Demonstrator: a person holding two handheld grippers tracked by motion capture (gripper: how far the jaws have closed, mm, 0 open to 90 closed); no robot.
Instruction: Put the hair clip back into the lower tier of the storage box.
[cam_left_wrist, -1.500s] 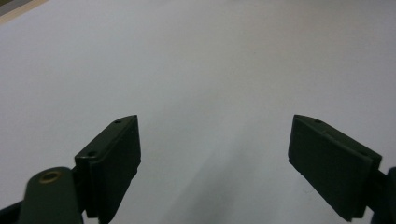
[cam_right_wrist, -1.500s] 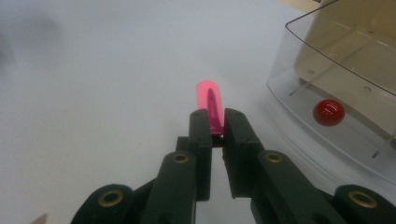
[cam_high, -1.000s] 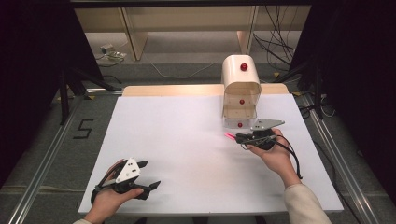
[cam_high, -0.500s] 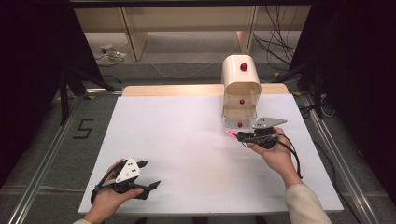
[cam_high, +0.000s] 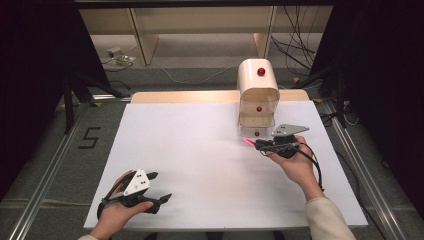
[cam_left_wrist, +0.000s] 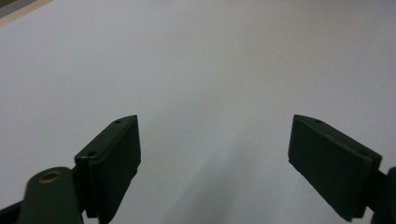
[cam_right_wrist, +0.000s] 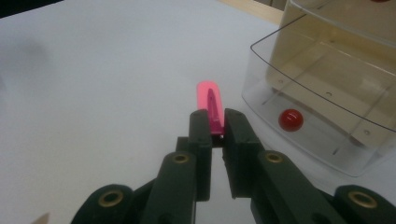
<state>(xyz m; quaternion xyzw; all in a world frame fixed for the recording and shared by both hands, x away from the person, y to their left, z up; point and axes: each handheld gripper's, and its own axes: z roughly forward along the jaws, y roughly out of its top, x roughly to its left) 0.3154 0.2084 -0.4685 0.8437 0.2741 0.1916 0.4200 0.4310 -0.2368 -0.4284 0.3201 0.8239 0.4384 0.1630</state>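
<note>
My right gripper (cam_high: 258, 145) (cam_right_wrist: 215, 122) is shut on a slim pink stick-like object (cam_right_wrist: 209, 106) (cam_high: 248, 142), which juts out past its jaws just above the white board. It hovers right beside the front of a cream drawer cabinet (cam_high: 258, 95) with red knobs; the lowest clear drawer (cam_right_wrist: 327, 93) is pulled open and its red knob (cam_right_wrist: 290, 119) faces me. My left gripper (cam_high: 159, 186) (cam_left_wrist: 215, 154) rests near the board's front left, open, with only bare white surface between its jaws.
A white board (cam_high: 190, 150) covers the table. A wooden strip (cam_high: 180, 96) runs along its far edge. Cables (cam_high: 300, 45) lie on the floor behind, and a number 5 marking (cam_high: 89, 137) sits on the grey floor mat at left.
The right gripper with the pink object has edged slightly toward me and away from the open drawer. The left gripper has stayed in place.
</note>
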